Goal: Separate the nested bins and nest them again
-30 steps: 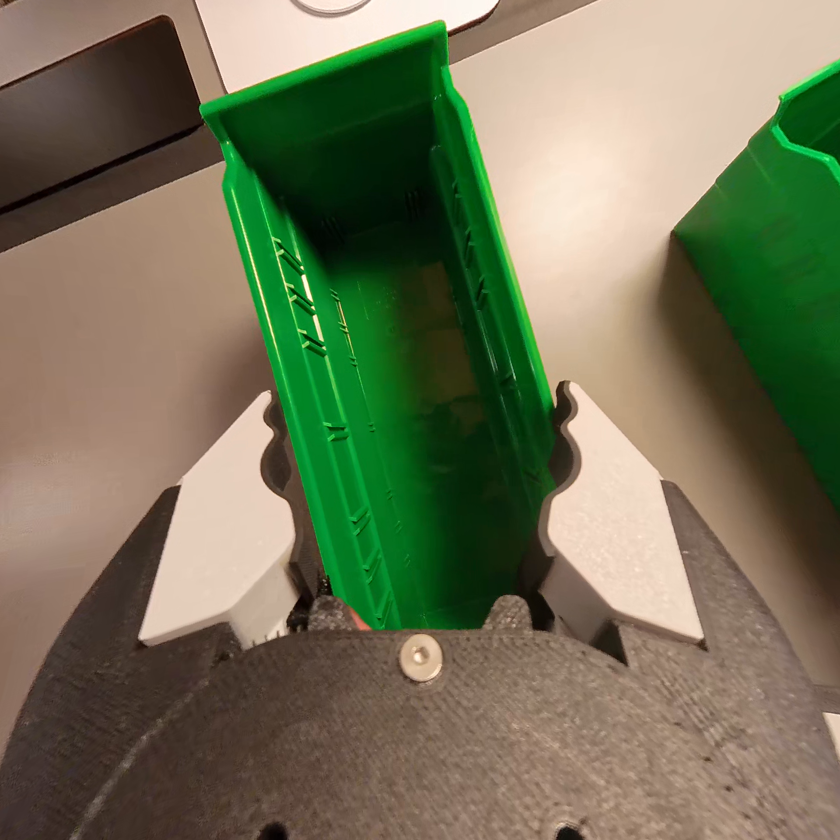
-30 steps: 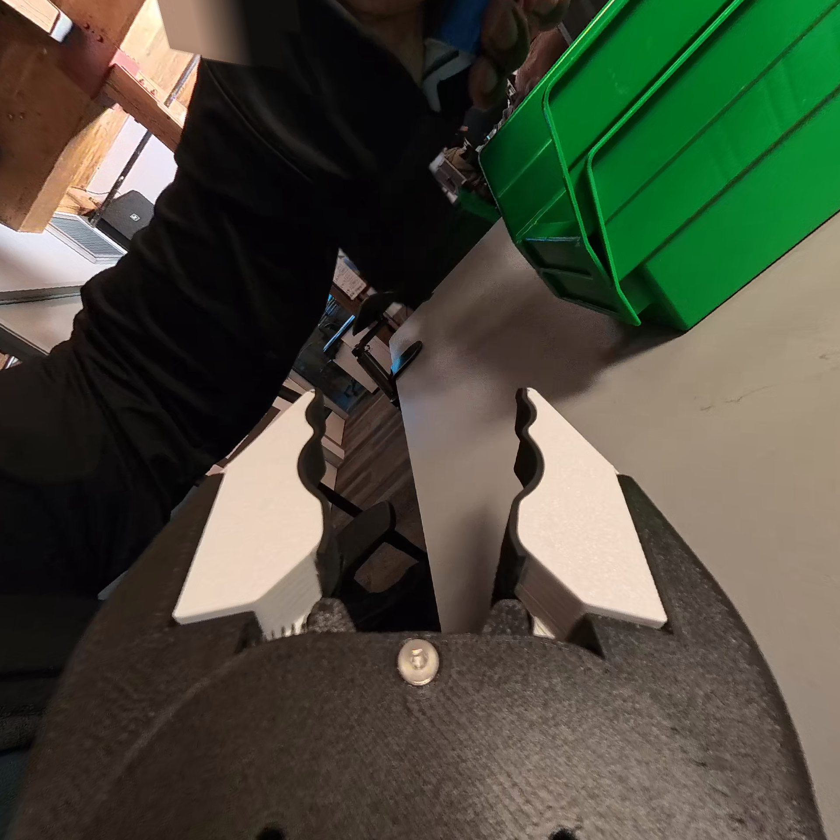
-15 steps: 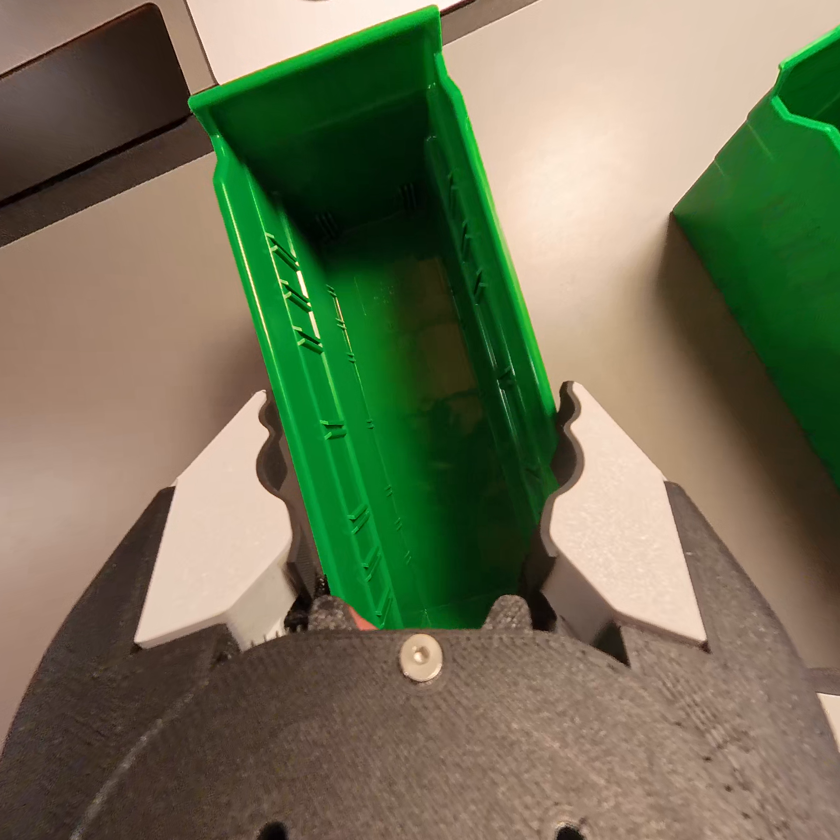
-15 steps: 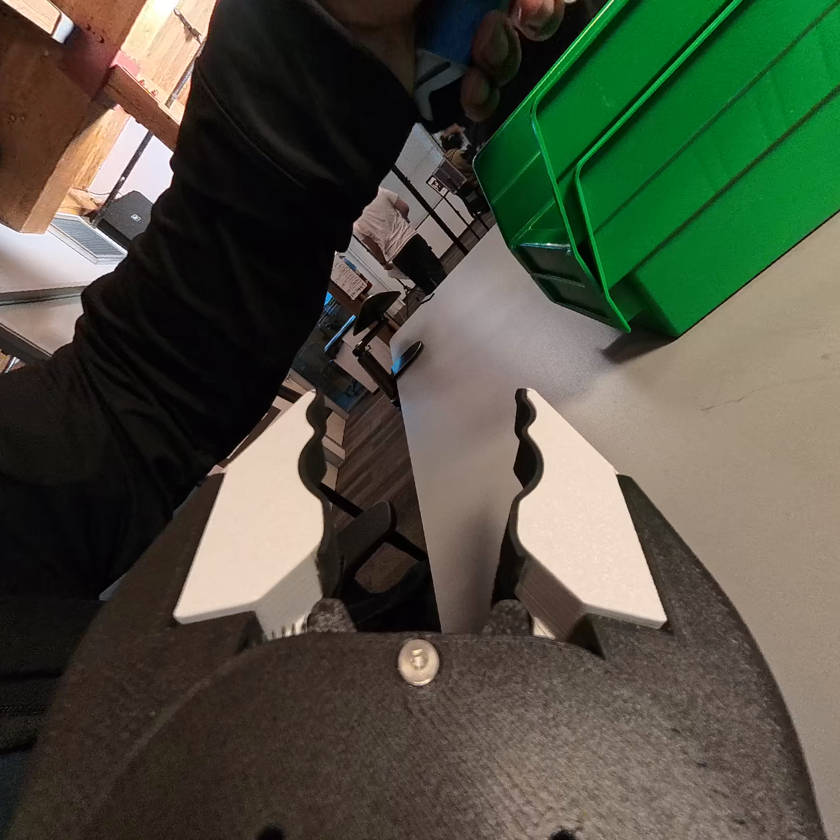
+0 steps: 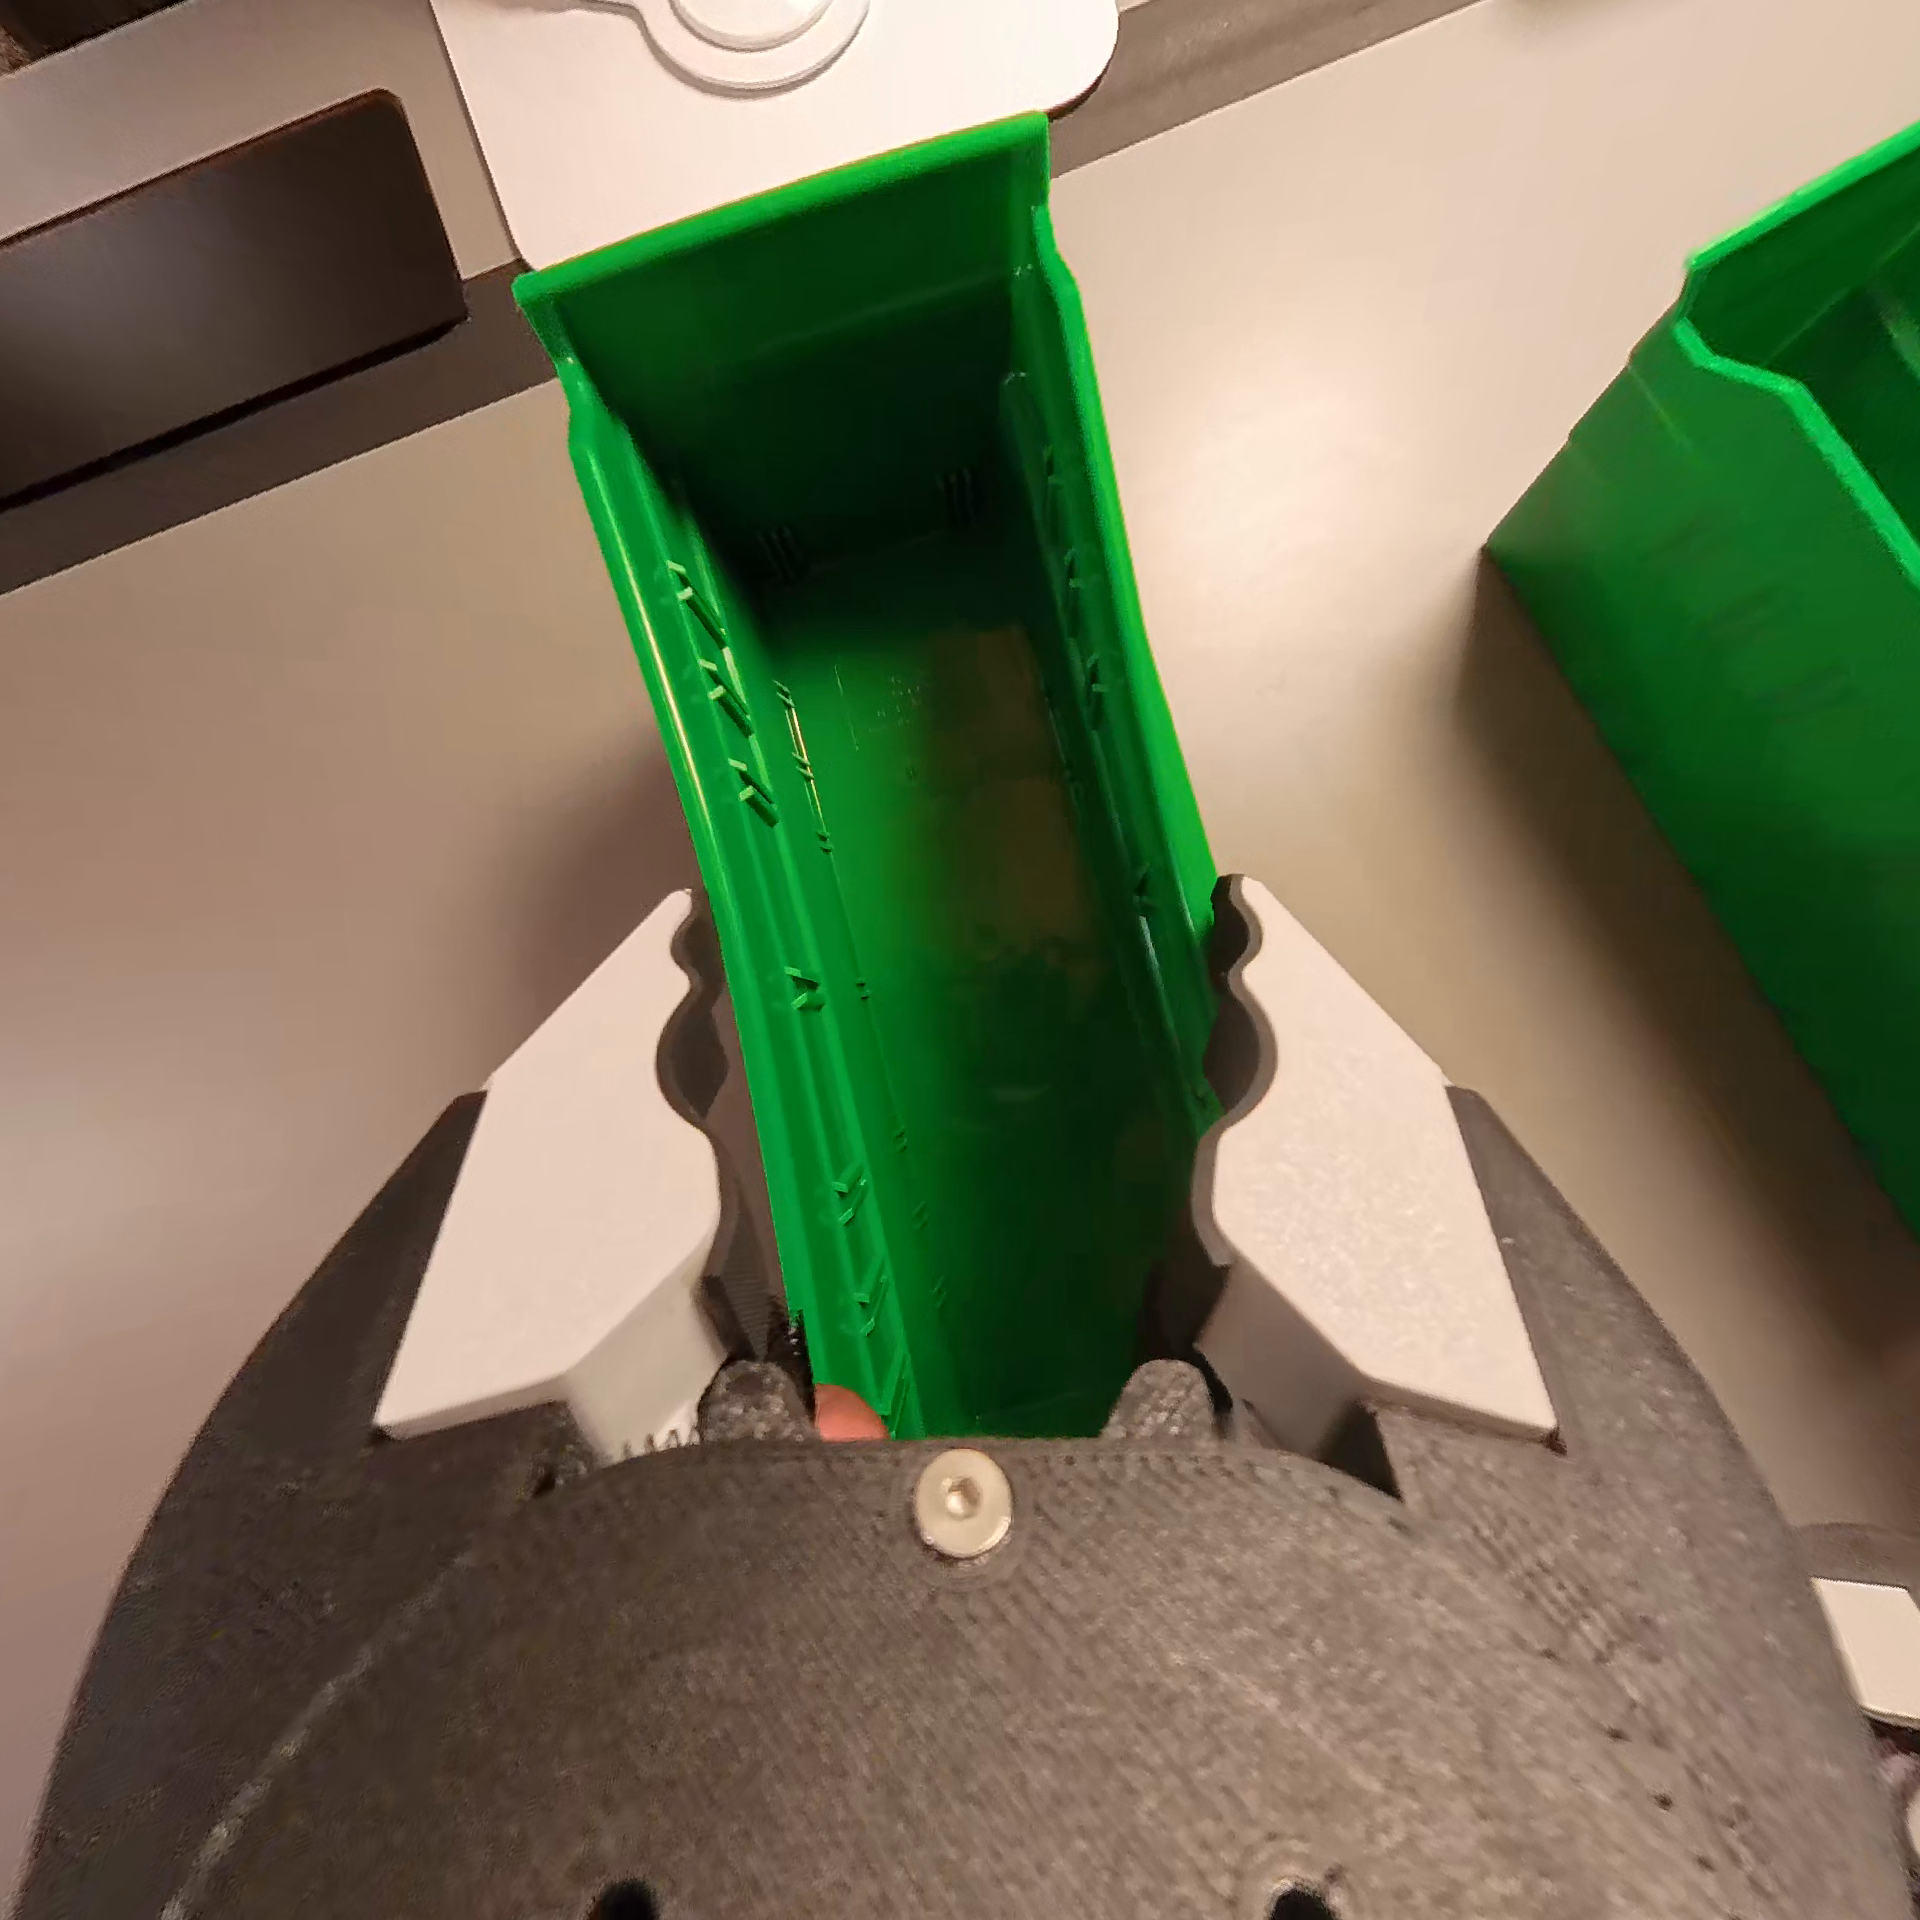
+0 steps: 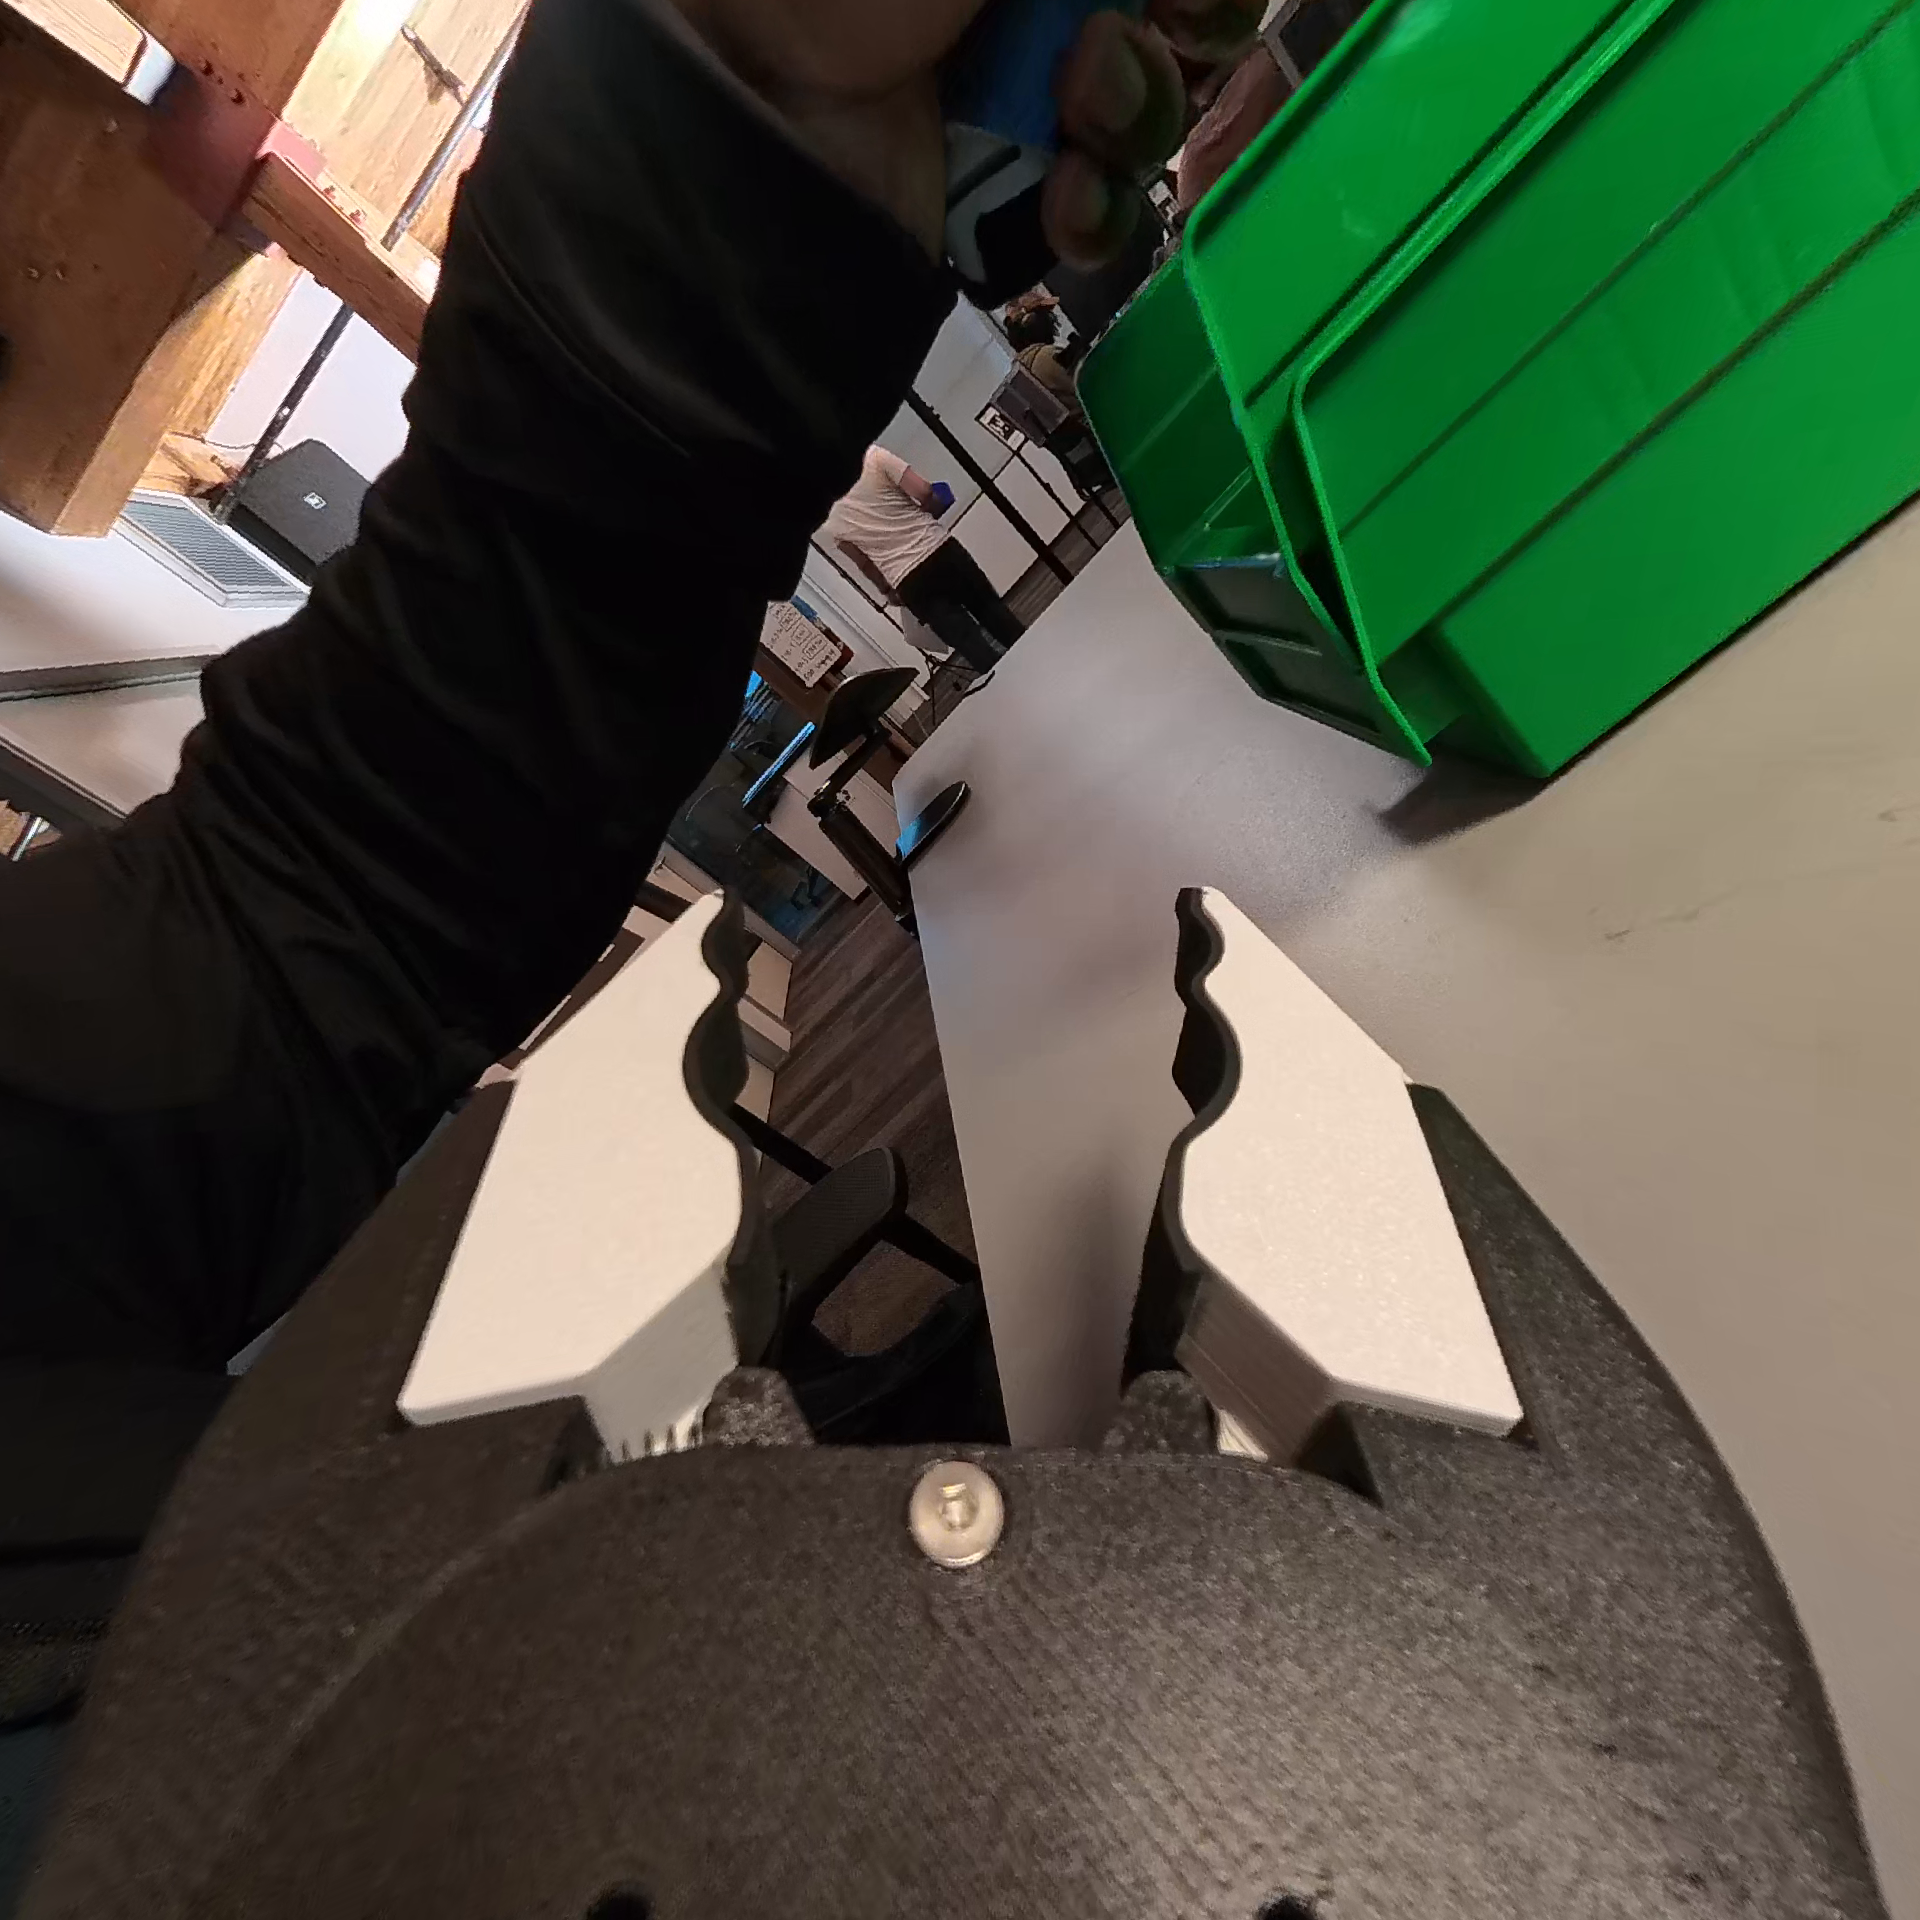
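Green bin [image 5: 935,831] clamped between left tongs [image 5: 961,997]

Each gripper [image 6: 956,914] has a rounded, textured black printed body, one silver hex-socket screw [image 6: 956,1509] at centre, and two white wedge-shaped fingers [image 6: 1320,1174] with wavy dark pads. The person wears a black long sleeve [image 6: 499,623].

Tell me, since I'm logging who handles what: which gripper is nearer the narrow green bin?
Left. The left gripper straddles the narrow green bin; the right gripper hangs open over bare table.
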Motion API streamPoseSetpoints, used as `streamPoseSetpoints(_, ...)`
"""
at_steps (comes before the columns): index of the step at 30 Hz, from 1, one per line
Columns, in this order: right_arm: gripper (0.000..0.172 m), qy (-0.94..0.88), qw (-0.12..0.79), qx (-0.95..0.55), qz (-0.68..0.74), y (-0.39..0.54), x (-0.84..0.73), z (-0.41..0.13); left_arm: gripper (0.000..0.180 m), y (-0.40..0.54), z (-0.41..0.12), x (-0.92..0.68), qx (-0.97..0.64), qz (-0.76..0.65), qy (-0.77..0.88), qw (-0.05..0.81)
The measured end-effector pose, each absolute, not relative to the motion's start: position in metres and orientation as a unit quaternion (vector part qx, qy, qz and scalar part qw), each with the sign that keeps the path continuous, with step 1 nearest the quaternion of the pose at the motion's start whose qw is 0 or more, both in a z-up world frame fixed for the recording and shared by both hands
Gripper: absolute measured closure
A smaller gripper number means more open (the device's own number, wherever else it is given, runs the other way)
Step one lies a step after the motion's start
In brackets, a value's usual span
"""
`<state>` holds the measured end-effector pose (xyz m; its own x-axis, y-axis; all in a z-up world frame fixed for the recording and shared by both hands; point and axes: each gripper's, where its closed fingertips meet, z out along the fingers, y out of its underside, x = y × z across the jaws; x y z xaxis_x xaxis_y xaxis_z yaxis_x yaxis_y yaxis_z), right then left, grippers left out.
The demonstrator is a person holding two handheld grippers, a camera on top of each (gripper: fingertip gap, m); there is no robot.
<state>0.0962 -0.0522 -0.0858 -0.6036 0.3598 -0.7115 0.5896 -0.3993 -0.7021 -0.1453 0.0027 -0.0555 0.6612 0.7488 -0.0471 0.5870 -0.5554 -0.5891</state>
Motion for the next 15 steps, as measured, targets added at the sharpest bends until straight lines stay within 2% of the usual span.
streamPoseSetpoints(15, 0.088, 0.539, 0.084, 0.437, -0.715, -0.052, 0.096, -0.085, 0.093, 0.006, -0.032, -0.139, -0.872, 0.162, -0.359, 0.291)
